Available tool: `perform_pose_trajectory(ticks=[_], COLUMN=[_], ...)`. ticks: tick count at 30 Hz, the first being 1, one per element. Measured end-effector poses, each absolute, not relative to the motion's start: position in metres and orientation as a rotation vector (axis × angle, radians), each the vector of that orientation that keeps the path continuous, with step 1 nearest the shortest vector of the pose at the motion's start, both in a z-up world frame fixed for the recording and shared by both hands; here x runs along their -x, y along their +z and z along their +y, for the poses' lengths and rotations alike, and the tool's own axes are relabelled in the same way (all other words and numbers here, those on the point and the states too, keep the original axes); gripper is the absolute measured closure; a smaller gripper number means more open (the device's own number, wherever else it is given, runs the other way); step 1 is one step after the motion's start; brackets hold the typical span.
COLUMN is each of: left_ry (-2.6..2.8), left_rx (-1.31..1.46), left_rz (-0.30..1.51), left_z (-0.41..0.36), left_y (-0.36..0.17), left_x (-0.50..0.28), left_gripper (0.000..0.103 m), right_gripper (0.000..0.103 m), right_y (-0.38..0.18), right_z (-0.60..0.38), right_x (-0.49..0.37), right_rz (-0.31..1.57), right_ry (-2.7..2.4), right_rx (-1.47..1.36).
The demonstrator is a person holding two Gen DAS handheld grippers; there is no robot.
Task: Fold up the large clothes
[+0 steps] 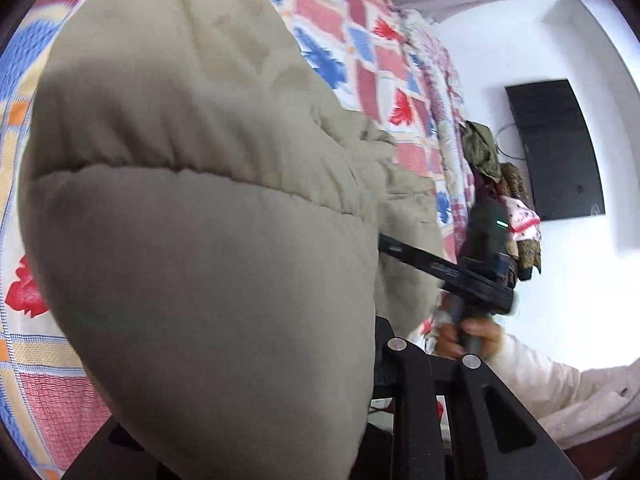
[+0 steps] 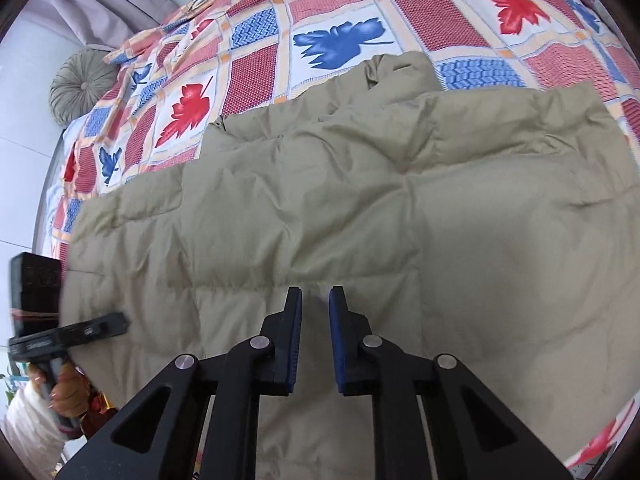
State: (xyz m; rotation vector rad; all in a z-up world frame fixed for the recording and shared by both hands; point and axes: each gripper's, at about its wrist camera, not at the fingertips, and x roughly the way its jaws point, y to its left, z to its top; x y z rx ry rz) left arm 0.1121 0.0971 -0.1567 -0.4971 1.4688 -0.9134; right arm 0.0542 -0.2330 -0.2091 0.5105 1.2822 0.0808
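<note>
- Khaki puffer jacket (image 2: 320, 208) lies spread across the bed, on a patchwork quilt (image 2: 340, 12) with red and blue leaf squares. Quilted panels and stitch lines face up; collar end points toward the far side of the bed in the right wrist view.
- Right tool (image 2: 316, 336): jaws nearly together, only a narrow gap between the blue pads (image 2: 298, 344). Tips sit on the jacket's near edge. A thin ridge of fabric seems to sit in the gap, but I cannot tell whether the pads actually pinch it.
- Same tool from the left wrist view (image 1: 386, 242): one black finger reaches into the jacket fabric, tip hidden behind a fold. A hand (image 1: 472, 336) grips its handle; pale sleeve behind it.
- Left tool (image 2: 120, 320): in the right wrist view a single black finger lies against the jacket's left edge, tip touching the fabric. Its hand (image 2: 66, 392) is on the handle below.
- Left wrist view: a big bulge of jacket (image 1: 192, 216) fills most of the frame, right up against the lens, raised off the quilt. It covers the fingertips, so the jaw gap is not visible. Only the right linkage arm (image 1: 460, 412) shows. Fabric looks gathered at the tool, consistent with a grip on the jacket.
- Background: white wall, dark wall-mounted screen (image 1: 556, 148), heap of clothes (image 1: 504, 188) past the bed end, round grey cushion (image 2: 82, 86) at the bed corner.
</note>
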Motion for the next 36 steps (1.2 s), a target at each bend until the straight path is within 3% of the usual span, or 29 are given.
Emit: perform_pose_trajectory(ticks=[8,16,21,22,24,26,36], left_ry=[-0.974,-0.913,-0.929,-0.937,-0.998,-1.047,-1.156], left_rx=[0.368,0.160,0.093,0.091,0.139,0.182,0.249], left_rz=[1.435,1.457,1.489,1.504,1.544,1.586,1.670], left_z=[0.014,-0.094,-0.139,-0.147,-0.133,-0.149,-0.216], left_y=[-0.081,-0.046,-0.042,-0.044,-0.055,-0.063,-0.141], left_x=[-0.097,-0.083,-0.079,-0.079,-0.078,-0.078,-0.072], left_gripper=[0.074,0.073,0.072,0.067,0.039,0.031,0.031], right_gripper=[0.088,0.096,0.096,0.096,0.094,0.094,0.094], right_y=[-0.247,-0.276,-0.261,-0.254,-0.240,-0.230,-0.220], right_z=[-0.245,-0.268,-0.302,-0.314,-0.340,-0.363,-0.427], right_x=[-0.073,-0.076,-0.065,-0.059,-0.042,-0.023,0.068], right_rz=[1.268,1.279,1.256,1.231,1.192,1.165,1.103], right_ry=[0.097,0.140,0.160,0.158,0.137,0.107,-0.060], right_rx=[-0.657,-0.862,-0.928,-0.946,-0.961,-0.974,-1.056])
